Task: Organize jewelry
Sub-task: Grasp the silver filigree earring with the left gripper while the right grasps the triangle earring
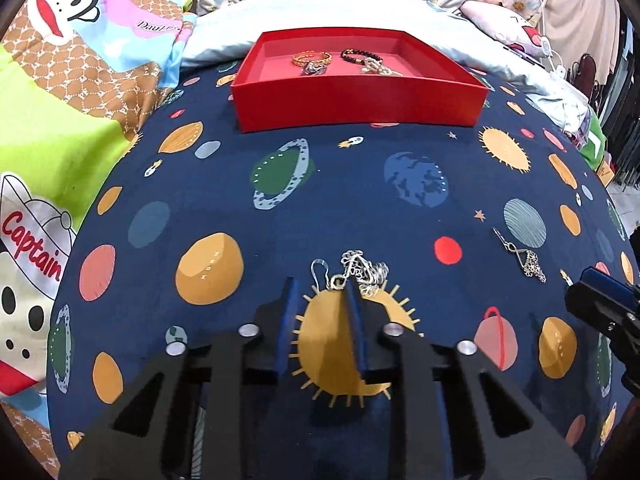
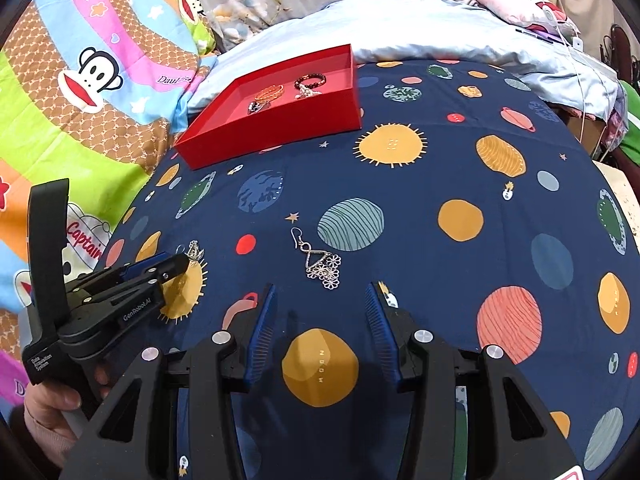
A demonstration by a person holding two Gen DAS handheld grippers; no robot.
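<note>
A silver earring (image 1: 354,270) lies on the navy planet-print sheet, right at the tips of my left gripper (image 1: 320,286). The jaws stand narrowly apart. The earring's hook sits just beyond the gap, and its chain cluster lies past the right fingertip. From the right wrist view, the left gripper (image 2: 182,264) points at that earring (image 2: 194,250). A second silver earring (image 2: 322,264) with flower charms lies just ahead of my right gripper (image 2: 320,292), which is open and holds nothing. The red box (image 1: 360,106) at the back holds a gold bracelet (image 1: 312,57) and a dark bead bracelet (image 1: 360,55).
A cartoon monkey blanket (image 1: 60,80) covers the left side. A pale blue pillow (image 2: 440,36) lies behind the red box (image 2: 272,132). White cables (image 2: 576,52) hang at the far right. A person's hand (image 2: 52,408) holds the left gripper's handle.
</note>
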